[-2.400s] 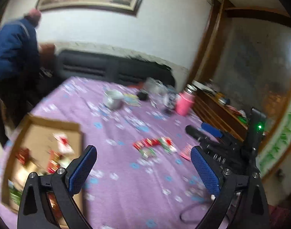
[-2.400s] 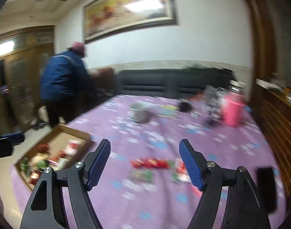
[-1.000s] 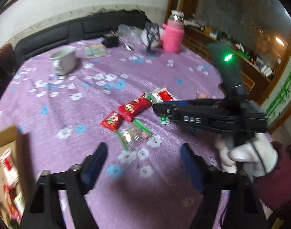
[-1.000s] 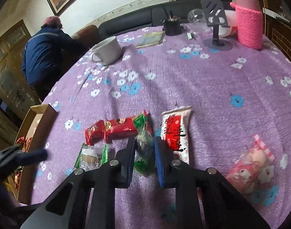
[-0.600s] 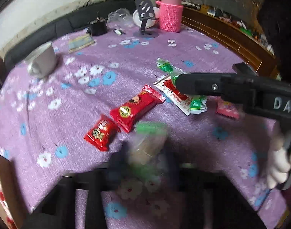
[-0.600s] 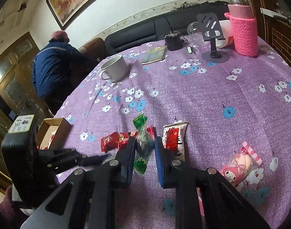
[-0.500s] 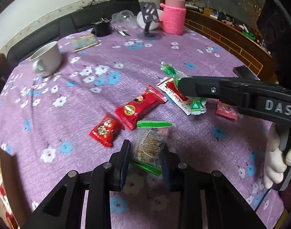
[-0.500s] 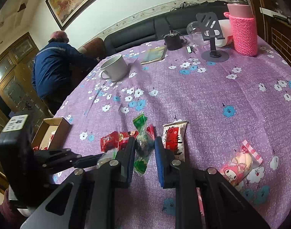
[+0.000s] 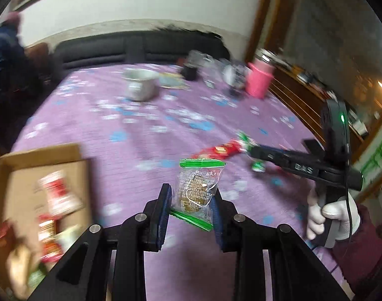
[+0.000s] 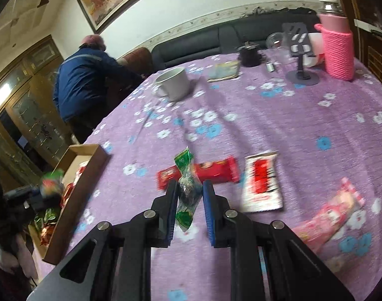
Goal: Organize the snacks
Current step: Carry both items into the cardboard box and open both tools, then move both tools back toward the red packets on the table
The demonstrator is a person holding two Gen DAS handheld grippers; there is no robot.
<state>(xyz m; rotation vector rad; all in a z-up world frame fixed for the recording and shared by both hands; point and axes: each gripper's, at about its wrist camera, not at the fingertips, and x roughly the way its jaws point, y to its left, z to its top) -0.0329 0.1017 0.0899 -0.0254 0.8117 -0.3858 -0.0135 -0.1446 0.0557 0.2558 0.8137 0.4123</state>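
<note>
My left gripper [image 9: 191, 195] is shut on a clear cookie packet with green ends [image 9: 197, 190], held above the purple tablecloth, right of the cardboard box [image 9: 40, 165] that holds several snacks. My right gripper [image 10: 190, 192] is shut on a green twisted candy packet [image 10: 187, 188], held above the table; it also shows in the left wrist view [image 9: 251, 150]. On the table lie a red bar [image 10: 216, 171], a red-and-white packet [image 10: 262, 185] and a pink packet [image 10: 328, 215]. The box also shows at the left of the right wrist view [image 10: 75, 198].
A white mug [image 10: 173, 84], a booklet [image 10: 224, 71], a black phone stand [image 10: 301, 57], a pink flask [image 10: 337, 47] and a black pot [image 10: 250, 55] stand at the table's far side. A person in blue [image 10: 83, 80] bends by the sofa.
My left gripper closed on the cookie packet, lifted it and swung left toward the box. My right gripper keeps its green candy packet raised and has shifted a little left.
</note>
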